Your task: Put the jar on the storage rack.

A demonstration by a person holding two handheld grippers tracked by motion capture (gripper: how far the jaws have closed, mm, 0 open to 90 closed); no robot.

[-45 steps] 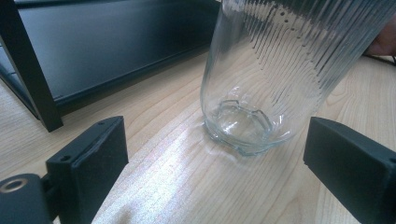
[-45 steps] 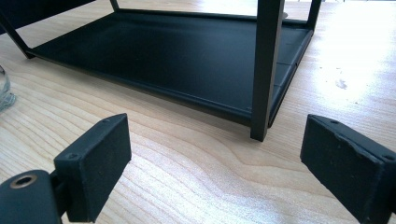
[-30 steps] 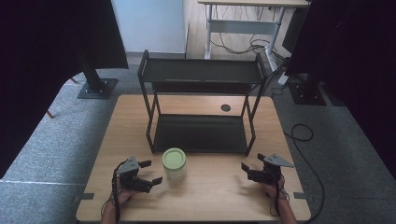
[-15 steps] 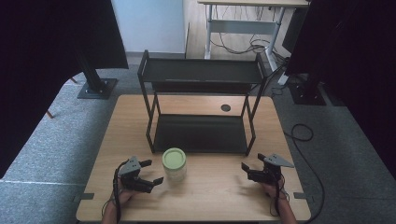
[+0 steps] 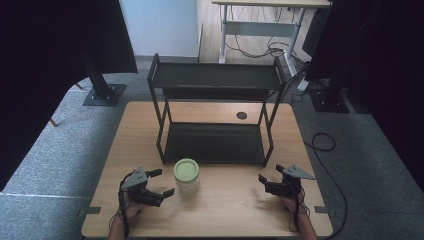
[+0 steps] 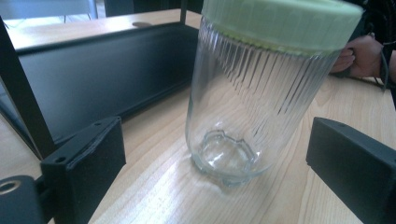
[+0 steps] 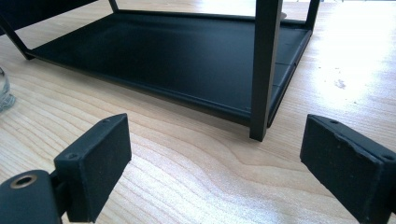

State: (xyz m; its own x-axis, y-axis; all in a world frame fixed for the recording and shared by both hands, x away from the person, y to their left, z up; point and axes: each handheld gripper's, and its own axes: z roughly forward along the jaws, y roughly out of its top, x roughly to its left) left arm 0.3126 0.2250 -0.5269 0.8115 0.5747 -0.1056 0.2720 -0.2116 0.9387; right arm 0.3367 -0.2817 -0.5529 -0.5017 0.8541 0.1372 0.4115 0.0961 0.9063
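A clear ribbed glass jar (image 5: 186, 177) with a pale green lid stands upright on the wooden table (image 5: 225, 200), just in front of the black two-tier shelf rack (image 5: 215, 107). My left gripper (image 5: 161, 183) rests on the table to the jar's left, open, its jaws pointing at the jar. In the left gripper view the jar (image 6: 252, 98) is close ahead, beyond the wide-apart jaws and untouched. My right gripper (image 5: 262, 182) lies open near the table's front right, aimed at the rack's front right leg (image 7: 264, 70).
The rack's lower tray (image 7: 177, 51) sits flat on the table behind the jar. A round cable hole (image 5: 241, 115) is in the table behind the rack. Black stands (image 5: 102, 92) and cables (image 5: 320, 142) lie on the grey floor around the table.
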